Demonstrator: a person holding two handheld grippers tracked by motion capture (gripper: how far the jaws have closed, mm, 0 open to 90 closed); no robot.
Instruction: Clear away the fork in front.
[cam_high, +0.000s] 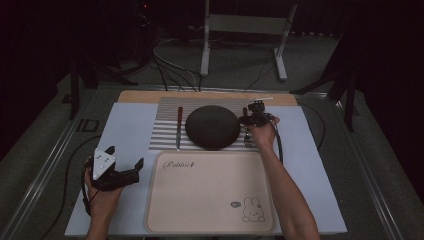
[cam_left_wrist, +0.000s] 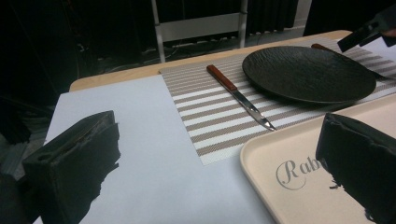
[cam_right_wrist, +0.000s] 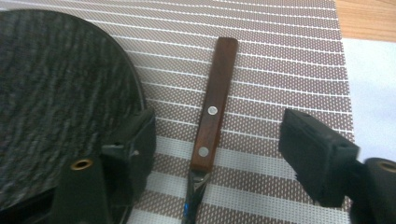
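Near the surface's left front corner the left hand-held gripper (cam_high: 120, 167) hovers spread and empty, well apart from the work. On the striped mat (cam_high: 165, 127) at the far edge, right of the plate (cam_high: 212, 126), the fork (cam_right_wrist: 212, 114) lies with its long axis running near to far. The right hand-held gripper (cam_right_wrist: 217, 154) hangs just above, spread astride its wooden handle, touching nothing, clearly the nearer one.

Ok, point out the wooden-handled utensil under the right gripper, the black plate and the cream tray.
wooden-handled utensil (cam_right_wrist: 214, 116): right gripper view, middle of its brown handle, near the rivets.
black plate (cam_high: 212, 126): high view, centre of its dark face.
cream tray (cam_high: 200, 195): high view, bare middle of its floor.
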